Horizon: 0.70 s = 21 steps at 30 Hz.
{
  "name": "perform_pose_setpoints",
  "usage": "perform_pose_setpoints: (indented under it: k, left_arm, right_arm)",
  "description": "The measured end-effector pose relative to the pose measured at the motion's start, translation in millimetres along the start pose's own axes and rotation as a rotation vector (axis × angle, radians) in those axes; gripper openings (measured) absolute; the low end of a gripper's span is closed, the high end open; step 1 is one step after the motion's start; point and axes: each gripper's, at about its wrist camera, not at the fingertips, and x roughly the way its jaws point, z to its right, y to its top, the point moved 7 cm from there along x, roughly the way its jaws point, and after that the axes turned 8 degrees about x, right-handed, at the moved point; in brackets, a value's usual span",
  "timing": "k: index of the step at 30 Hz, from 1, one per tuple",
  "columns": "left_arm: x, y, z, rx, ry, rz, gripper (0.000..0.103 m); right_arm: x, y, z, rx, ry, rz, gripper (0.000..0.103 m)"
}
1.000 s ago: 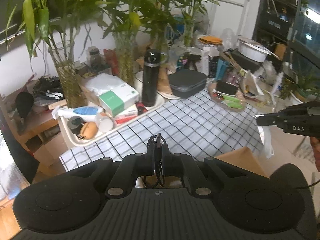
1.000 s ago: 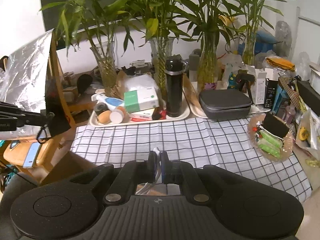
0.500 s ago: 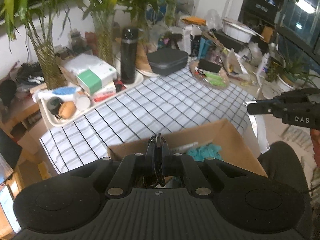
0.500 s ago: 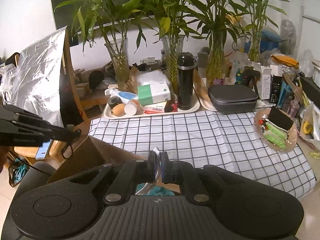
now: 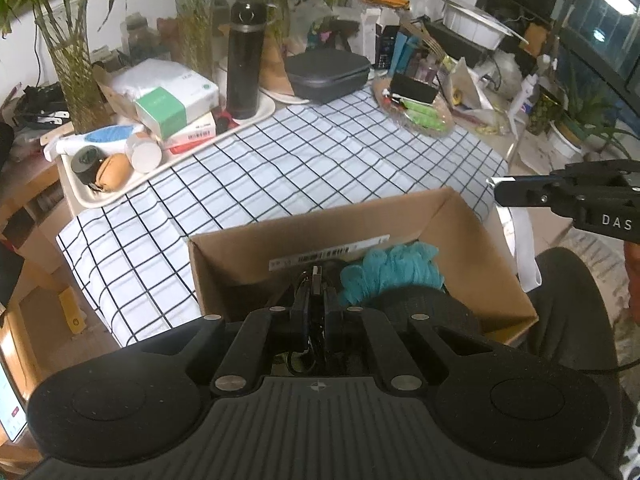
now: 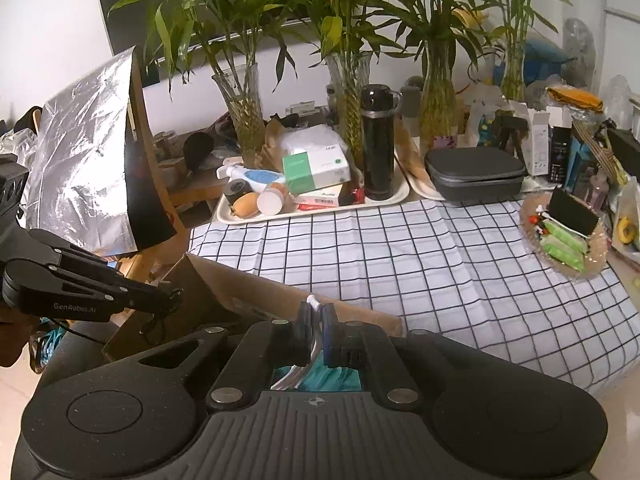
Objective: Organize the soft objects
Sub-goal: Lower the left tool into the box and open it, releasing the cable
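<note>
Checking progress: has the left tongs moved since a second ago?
Yes. The left tongs came down from above the checked cloth to the cardboard box.

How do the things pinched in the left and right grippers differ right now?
The left gripper is shut on a thin black cord; the right gripper on a broad white strap. The cord loops short below the tips; the strap hangs long. Both dangle limp by the cardboard box.
</note>
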Motion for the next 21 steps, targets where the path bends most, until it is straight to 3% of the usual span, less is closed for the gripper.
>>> perform_pose_setpoints:
  k: [9,11,13,15,21]
  left_arm:
    - [7,-5,3,0.02,-0.002,-0.02,0.008]
    - [10,-7,3,0.032,0.019,-0.037,0.016]
    - [10,-8,3,0.046,0.036,-0.038,0.04]
    - [8,-9,3,0.059,0.059,-0.028,0.048]
    - [1,-11,3,0.078,0.123,-0.012,0.048]
  right_arm:
    - [3,-2,0,0.004,0.006,-0.01,0.008]
    - [4,-2,1,0.004,0.006,-0.012,0.008]
    - [4,-3,0,0.005,0.005,-0.014,0.008]
    - [5,-4,0,0.005,0.006,-0.017,0.008]
    - [9,-6,-2,0.007,0.009,-0.027,0.008]
